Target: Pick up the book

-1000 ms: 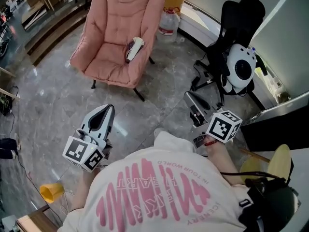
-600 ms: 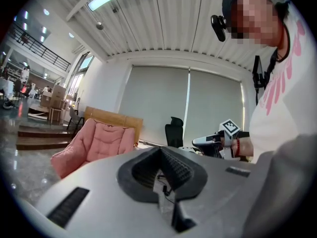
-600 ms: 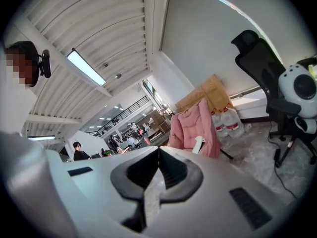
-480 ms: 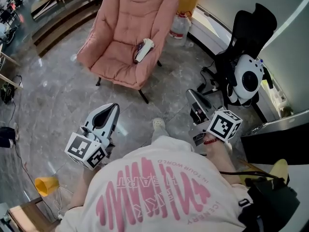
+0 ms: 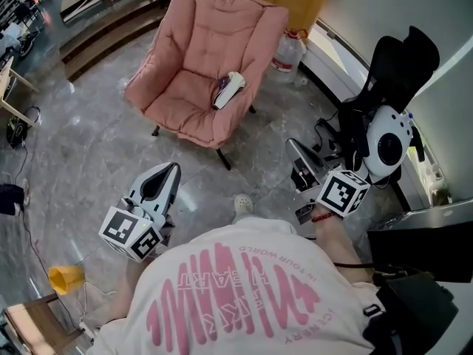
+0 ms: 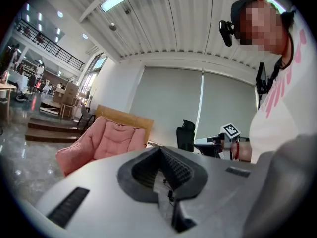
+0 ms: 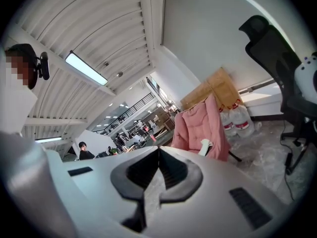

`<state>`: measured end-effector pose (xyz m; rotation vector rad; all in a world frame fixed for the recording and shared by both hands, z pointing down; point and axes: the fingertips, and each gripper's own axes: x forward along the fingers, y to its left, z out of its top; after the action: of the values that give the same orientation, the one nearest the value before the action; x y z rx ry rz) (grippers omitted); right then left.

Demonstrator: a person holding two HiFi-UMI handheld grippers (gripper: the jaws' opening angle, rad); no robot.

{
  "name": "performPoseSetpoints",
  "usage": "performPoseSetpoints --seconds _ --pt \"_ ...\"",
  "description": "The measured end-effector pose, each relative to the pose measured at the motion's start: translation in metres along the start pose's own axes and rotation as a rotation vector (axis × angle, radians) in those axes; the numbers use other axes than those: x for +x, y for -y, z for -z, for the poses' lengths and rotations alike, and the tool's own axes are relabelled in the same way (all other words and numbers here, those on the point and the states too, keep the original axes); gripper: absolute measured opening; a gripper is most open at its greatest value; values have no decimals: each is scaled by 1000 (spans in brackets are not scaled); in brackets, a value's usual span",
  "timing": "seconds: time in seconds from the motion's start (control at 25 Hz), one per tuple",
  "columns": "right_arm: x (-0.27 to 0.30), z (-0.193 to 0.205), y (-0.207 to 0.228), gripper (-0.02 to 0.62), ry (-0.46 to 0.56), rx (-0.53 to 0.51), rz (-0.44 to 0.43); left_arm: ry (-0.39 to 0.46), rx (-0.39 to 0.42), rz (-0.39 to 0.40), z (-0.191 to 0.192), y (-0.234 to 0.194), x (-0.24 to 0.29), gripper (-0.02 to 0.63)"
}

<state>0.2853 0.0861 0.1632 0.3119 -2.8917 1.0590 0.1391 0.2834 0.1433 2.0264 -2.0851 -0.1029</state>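
Observation:
The book [image 5: 229, 89], white with a dark cover edge, lies on the seat of a pink padded chair [image 5: 194, 58] across the grey marble floor. In the right gripper view the book [image 7: 204, 147] shows small against the chair [image 7: 197, 125]. My left gripper [image 5: 168, 170] is held level at the lower left, shut and empty, well short of the chair. My right gripper [image 5: 293, 148] is at the right, also shut with nothing in it. In each gripper view the jaws meet, left gripper [image 6: 159, 152] and right gripper [image 7: 158, 155], and the left one looks at the chair [image 6: 106, 140].
A large water bottle [image 5: 288, 50] stands behind the chair. A black office chair [image 5: 395, 65] with a white round device [image 5: 388, 143] is at the right. A yellow cone [image 5: 65, 277] lies at the lower left, wooden steps [image 5: 96, 28] at the upper left. My shoe [image 5: 242, 203] steps forward.
The chair and book have slid right and down in the head view as I walk toward them. Both grippers stay shut and travel forward with me.

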Motion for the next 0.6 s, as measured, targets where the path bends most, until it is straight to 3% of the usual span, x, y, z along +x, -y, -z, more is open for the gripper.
performPoseSetpoints --seconds 0.6 --pt "91 -44 49 12 -111 72 -119 -6 -33 -178 -13 -37 46 9"
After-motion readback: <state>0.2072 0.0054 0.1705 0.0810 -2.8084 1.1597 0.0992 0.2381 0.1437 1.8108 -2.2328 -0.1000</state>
